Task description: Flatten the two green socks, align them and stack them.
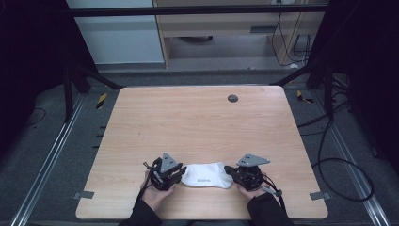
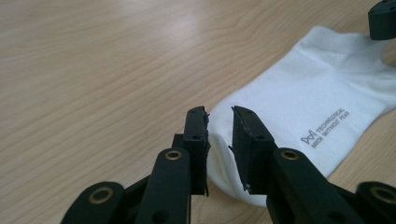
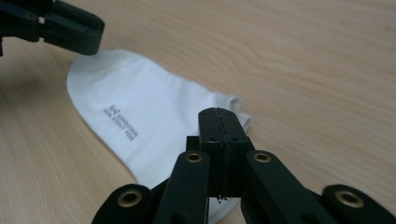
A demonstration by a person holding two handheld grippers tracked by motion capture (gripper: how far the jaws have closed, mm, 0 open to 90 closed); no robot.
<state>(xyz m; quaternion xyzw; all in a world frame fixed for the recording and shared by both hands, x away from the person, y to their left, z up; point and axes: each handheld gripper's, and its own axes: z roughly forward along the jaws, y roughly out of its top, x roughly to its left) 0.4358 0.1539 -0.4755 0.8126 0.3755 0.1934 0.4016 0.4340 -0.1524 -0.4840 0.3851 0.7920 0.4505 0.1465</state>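
Near the front edge of the wooden table (image 1: 141, 117), between the two grippers: one white sock (image 1: 207, 175), lying flat. Long axis runs left to right across the table, parallel to the front edge. Rounded end toward the left gripper (image 1: 170, 172); opposite end toward the right gripper (image 1: 240, 173). Small grey printed logo with lettering on the upper face, toward the near edge.

Left gripper (image 2: 219, 142): held in the person's left hand (image 1: 157, 193), jaws apart with a narrow gap, the sock's rounded end lying just beyond and between them; whether the pads touch the fabric cannot be told.

Right gripper (image 3: 219, 140): held in the right hand (image 1: 249, 190), jaws pressed together, positioned over the sock's (image 3: 140, 121) near end; whether any fabric is pinched between them cannot be told.

Table surface: light wood grain, one dark round grommet (image 1: 232, 98) near the far edge.
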